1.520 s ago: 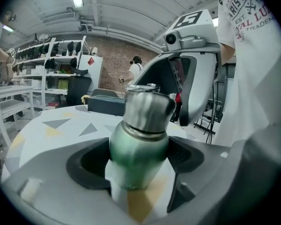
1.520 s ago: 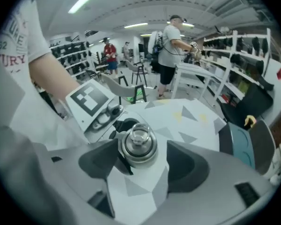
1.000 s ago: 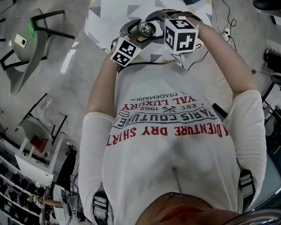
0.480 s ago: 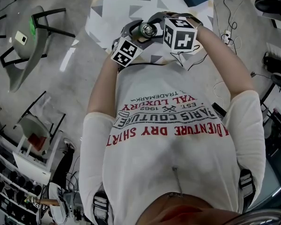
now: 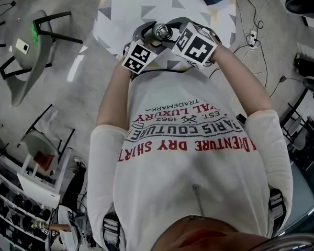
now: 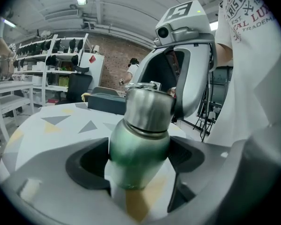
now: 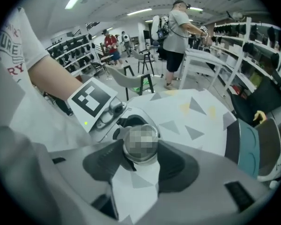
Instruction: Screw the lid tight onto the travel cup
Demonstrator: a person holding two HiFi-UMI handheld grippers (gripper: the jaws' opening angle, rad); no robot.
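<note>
A green steel travel cup (image 6: 139,144) stands upright between my left gripper's (image 6: 140,177) jaws, which are shut on its body. Its shiny steel lid (image 6: 148,108) sits on top. From above and steeply down, my right gripper (image 7: 140,154) straddles that lid (image 7: 140,143); its jaws have just been closing and its pads press on the lid's two sides. In the head view both grippers meet in front of the person's chest, the left gripper (image 5: 150,37) low, the right gripper (image 5: 168,29) over the lid (image 5: 161,31). The cup's lower body is hidden there.
A white table (image 5: 131,7) with grey and yellow triangles lies just beyond the cup. A grey chair (image 5: 29,56) stands on the floor at left and cables (image 5: 254,33) trail at right. Shelving (image 6: 51,60) and people (image 7: 175,32) are farther off.
My right gripper has rolled about its own axis over the lid, so its marker cube now faces differently. The left gripper and the cup have stayed where they were.
</note>
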